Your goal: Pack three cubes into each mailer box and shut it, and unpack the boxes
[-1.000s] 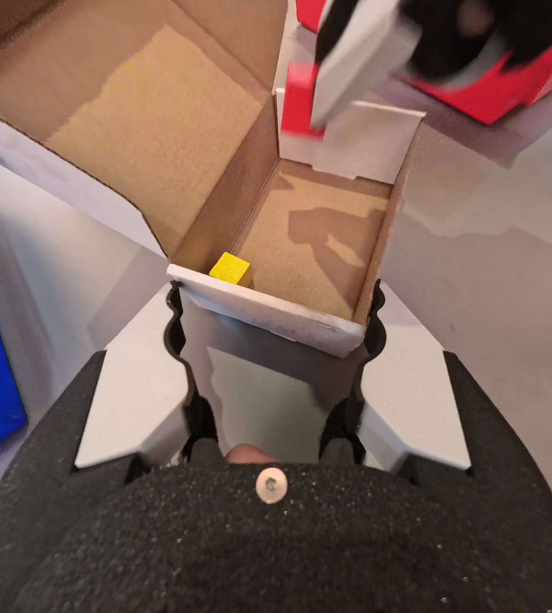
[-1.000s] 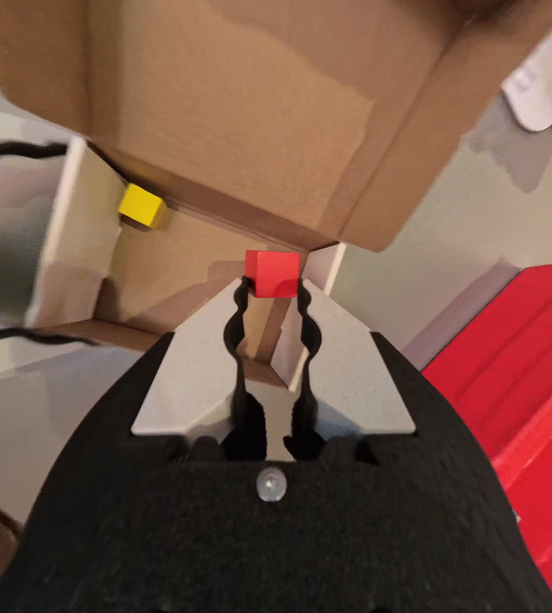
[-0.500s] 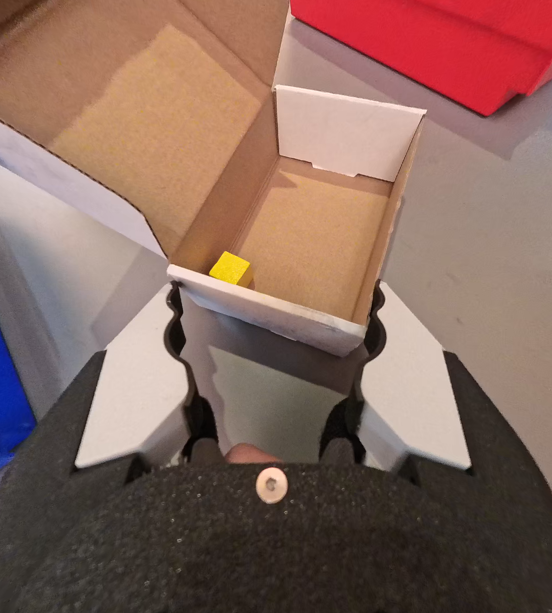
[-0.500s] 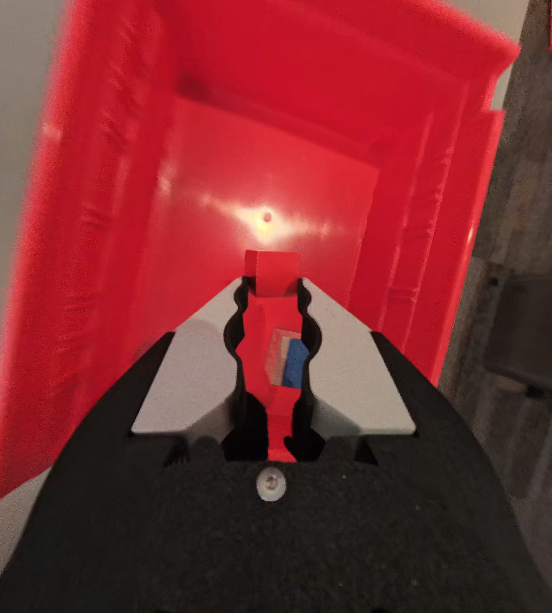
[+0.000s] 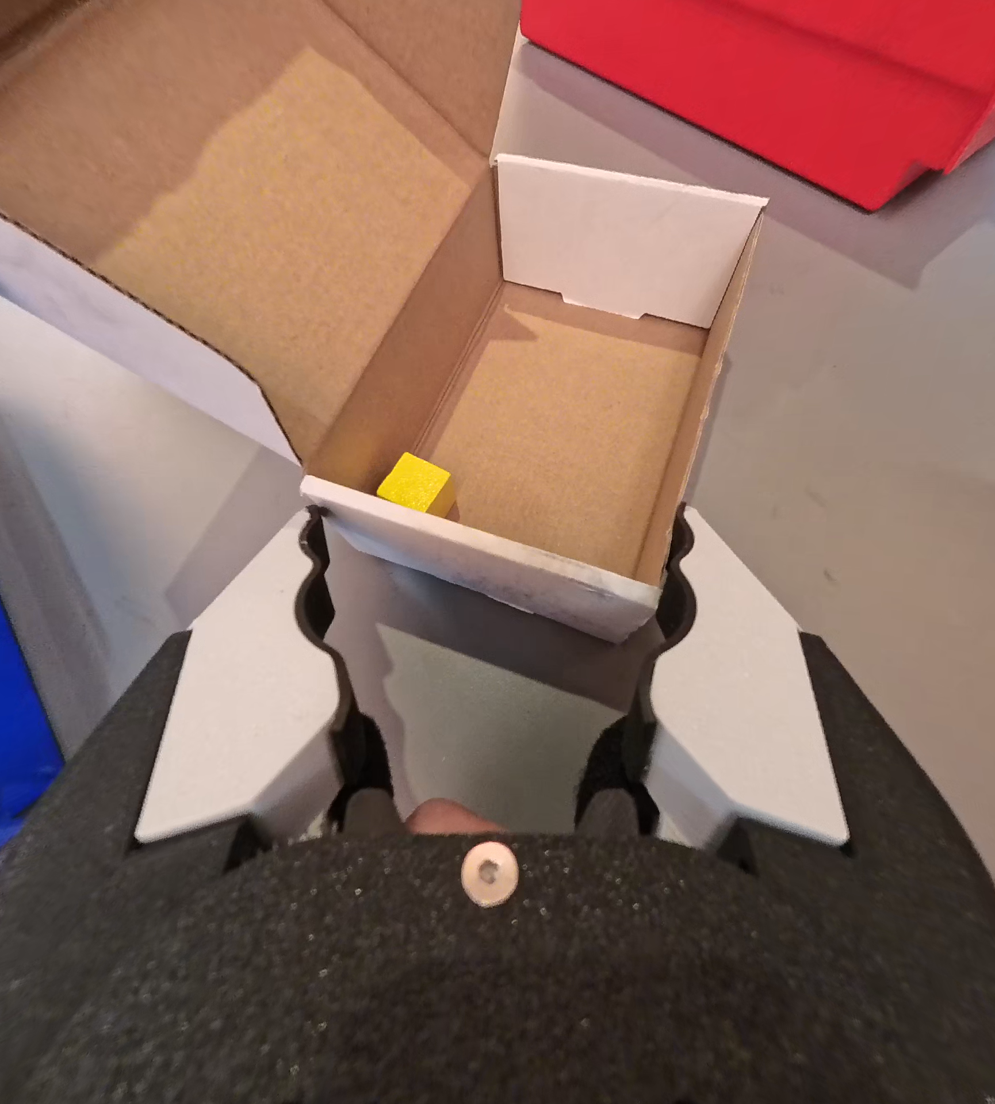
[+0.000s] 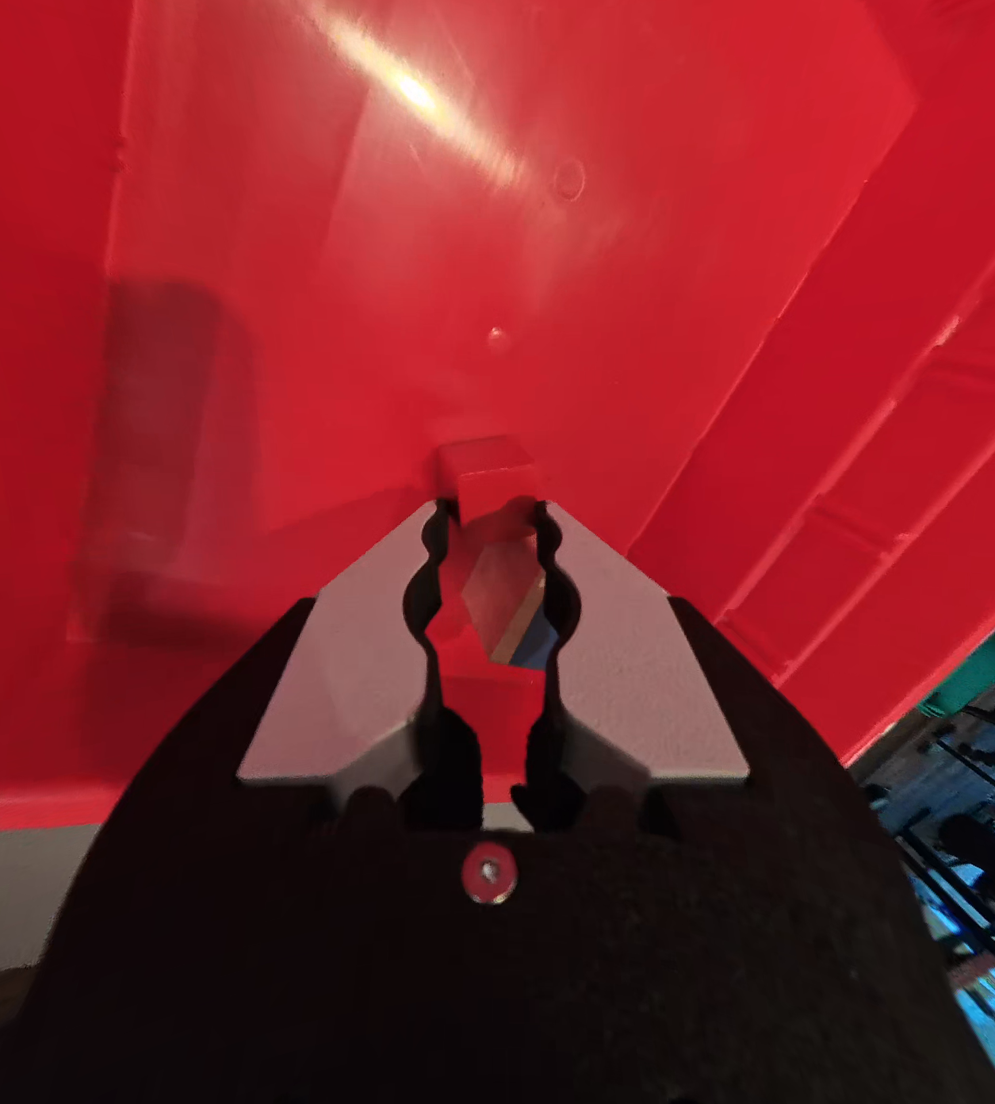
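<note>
Glossy red cube (image 6: 492, 478) – tilted – pinched in right gripper (image 6: 490, 508) tips

Left gripper (image 5: 492, 531) jaws spread wide and empty; right gripper (image 6: 490, 508) jaws narrowed, pinching.

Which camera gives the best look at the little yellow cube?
The left wrist view: the yellow cube sits in plain sight in the near left corner of the open box. The right wrist view shows none of it, only the red bin.
</note>
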### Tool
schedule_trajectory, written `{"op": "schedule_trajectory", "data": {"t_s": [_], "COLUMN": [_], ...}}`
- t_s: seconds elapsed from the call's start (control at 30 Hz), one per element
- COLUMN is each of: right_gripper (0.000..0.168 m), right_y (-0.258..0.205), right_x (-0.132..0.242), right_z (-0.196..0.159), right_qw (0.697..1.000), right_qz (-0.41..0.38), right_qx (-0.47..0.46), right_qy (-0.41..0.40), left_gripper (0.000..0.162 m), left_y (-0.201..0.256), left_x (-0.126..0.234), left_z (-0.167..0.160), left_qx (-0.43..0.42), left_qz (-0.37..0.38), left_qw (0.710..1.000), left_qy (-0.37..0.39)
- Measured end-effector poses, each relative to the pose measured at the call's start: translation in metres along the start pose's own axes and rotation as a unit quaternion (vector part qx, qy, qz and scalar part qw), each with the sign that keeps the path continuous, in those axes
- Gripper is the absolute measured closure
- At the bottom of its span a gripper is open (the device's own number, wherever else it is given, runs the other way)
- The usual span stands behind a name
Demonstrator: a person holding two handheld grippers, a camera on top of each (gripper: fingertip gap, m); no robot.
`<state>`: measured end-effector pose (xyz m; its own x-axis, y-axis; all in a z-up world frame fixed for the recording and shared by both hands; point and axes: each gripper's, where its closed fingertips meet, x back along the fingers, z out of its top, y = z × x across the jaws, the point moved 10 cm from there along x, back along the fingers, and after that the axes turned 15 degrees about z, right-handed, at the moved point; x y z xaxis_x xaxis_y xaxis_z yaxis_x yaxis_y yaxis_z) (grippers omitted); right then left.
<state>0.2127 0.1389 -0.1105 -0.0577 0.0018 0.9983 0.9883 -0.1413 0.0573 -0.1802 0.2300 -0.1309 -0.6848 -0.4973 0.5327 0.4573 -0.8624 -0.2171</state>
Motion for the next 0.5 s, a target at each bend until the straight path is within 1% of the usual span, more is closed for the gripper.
{"op": "schedule_trajectory", "data": {"t_s": [0.03,0.07,0.1,0.13,0.17,0.23,0.27,0.3,0.37,0.4,0.43,0.5], "right_gripper": [0.139,0.132,0.12,0.119,0.117,0.115,0.115,0.115,0.117,0.12,0.122,0.124], "right_y": [0.001,0.002,0.002,0.003,0.002,-0.009,-0.019,-0.034,-0.076,-0.1,-0.124,-0.171], "right_x": [0.0,0.003,0.008,0.017,0.03,0.066,0.089,0.111,0.15,0.161,0.167,0.162], "right_z": [0.0,-0.001,-0.001,-0.002,-0.003,-0.002,-0.001,0.0,-0.001,-0.001,0.0,0.006], "right_qw": [1.0,1.0,0.999,0.998,0.996,0.985,0.973,0.955,0.905,0.88,0.859,0.828], "right_qz": [-0.001,-0.004,-0.006,-0.013,-0.012,0.03,0.059,0.096,0.176,0.215,0.247,0.294], "right_qx": [-0.001,0.0,0.003,0.002,-0.001,0.005,0.017,0.044,0.123,0.162,0.2,0.279], "right_qy": [0.011,0.024,0.043,0.063,0.089,0.17,0.222,0.276,0.368,0.393,0.401,0.387], "left_gripper": [0.052,0.052,0.052,0.052,0.052,0.052,0.052,0.052,0.052,0.052,0.052,0.053], "left_y": [0.0,0.0,0.0,-0.001,-0.001,-0.002,-0.002,-0.004,-0.006,-0.007,-0.007,-0.006], "left_x": [0.0,0.0,0.0,0.0,-0.001,-0.001,-0.002,-0.002,-0.003,-0.003,-0.004,-0.004], "left_z": [0.0,0.0,0.0,0.0,0.001,0.001,0.0,0.0,0.0,0.0,0.0,0.0], "left_qx": [0.0,0.0,0.0,0.0,-0.001,-0.005,-0.008,-0.01,-0.01,-0.008,-0.007,-0.013], "left_qz": [0.0,-0.001,-0.002,-0.002,-0.003,-0.008,-0.013,-0.019,-0.03,-0.033,-0.034,-0.034], "left_qw": [1.0,1.0,1.0,1.0,1.0,1.0,1.0,1.0,0.999,0.999,0.999,0.999], "left_qy": [-0.001,-0.001,-0.001,-0.002,-0.001,0.001,0.004,0.006,0.009,0.009,0.01,0.012]}}
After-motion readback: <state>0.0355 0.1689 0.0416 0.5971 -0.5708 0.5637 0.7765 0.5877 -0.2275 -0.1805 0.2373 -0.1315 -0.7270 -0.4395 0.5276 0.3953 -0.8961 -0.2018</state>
